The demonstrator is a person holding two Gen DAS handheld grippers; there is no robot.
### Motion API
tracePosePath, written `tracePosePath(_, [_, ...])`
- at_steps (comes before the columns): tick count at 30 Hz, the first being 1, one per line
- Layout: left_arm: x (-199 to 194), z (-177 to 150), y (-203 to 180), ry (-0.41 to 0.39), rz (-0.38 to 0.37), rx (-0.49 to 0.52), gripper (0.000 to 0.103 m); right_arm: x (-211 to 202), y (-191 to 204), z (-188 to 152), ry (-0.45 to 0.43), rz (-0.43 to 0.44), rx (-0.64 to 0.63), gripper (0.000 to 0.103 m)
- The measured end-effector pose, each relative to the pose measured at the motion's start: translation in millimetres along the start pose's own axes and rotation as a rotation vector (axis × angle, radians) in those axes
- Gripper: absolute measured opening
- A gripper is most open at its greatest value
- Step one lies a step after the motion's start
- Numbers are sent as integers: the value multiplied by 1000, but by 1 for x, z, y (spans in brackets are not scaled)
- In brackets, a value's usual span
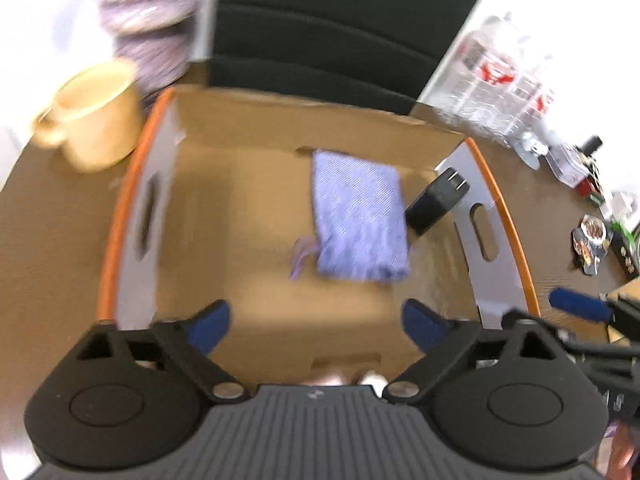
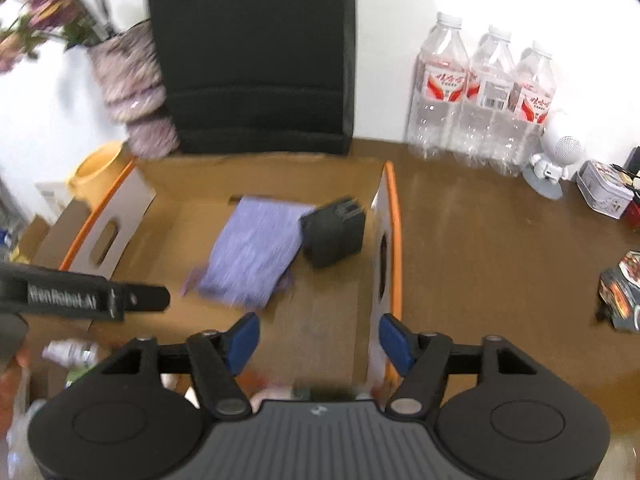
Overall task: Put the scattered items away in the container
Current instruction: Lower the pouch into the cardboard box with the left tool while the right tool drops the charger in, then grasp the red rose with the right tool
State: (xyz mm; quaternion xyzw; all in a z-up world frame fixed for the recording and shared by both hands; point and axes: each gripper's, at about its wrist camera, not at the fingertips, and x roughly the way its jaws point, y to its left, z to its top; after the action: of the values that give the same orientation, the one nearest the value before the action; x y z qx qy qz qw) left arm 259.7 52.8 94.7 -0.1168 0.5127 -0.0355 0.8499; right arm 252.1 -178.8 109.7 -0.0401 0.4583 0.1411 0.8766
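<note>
Both my left tool [image 1: 316, 320] and right tool [image 2: 318, 340] gape wide, empty, at lower centre above the cardboard box [image 1: 224, 200], where a lilac cloth [image 1: 358, 216] touches a black charger [image 1: 436, 200].

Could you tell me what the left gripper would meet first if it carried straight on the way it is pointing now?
Probably the cardboard box floor, or the folded purple cloth lying on it; the open left gripper holds nothing, and depth is unclear.
</note>
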Motion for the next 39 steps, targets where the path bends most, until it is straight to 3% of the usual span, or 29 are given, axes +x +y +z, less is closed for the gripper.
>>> tracePosePath(2, [-19,-14,9,-1,15,-28,101,-17,7,-11,10,16,0,74])
tracePosePath(9, [-105,-67,11,-100,41,27,103,-76,28,-49,14,58,4,89])
tracePosePath(14, [-133,-119,3,-127,42,116,103,-101,42,-88,42,73,-32,90])
tracePosePath(20, [-142,-193,7,-243,77,144,103,-119,51,-148,-14,59,-50,90])
tracePosePath(23, [-139,-242,14,-351,129,93,103,-119,51,-193,-134,87,-48,90])
tracePosePath(25, [-131,-277,17,-436,101,125,103,-114,47,-228,-231,83,-21,90])
tracePosePath(27, [-119,-295,18,-475,99,149,103,-107,44,-259,-273,36,16,90])
tracePosePath(31, [-87,-306,15,-439,261,152,103,-99,46,-299,-338,7,32,90])
tracePosePath(35, [-79,-316,16,-461,208,173,103,-91,50,-316,-359,23,39,90])
tracePosePath(39, [-78,-322,15,-474,180,173,103,-82,59,-322,-351,-32,-3,90])
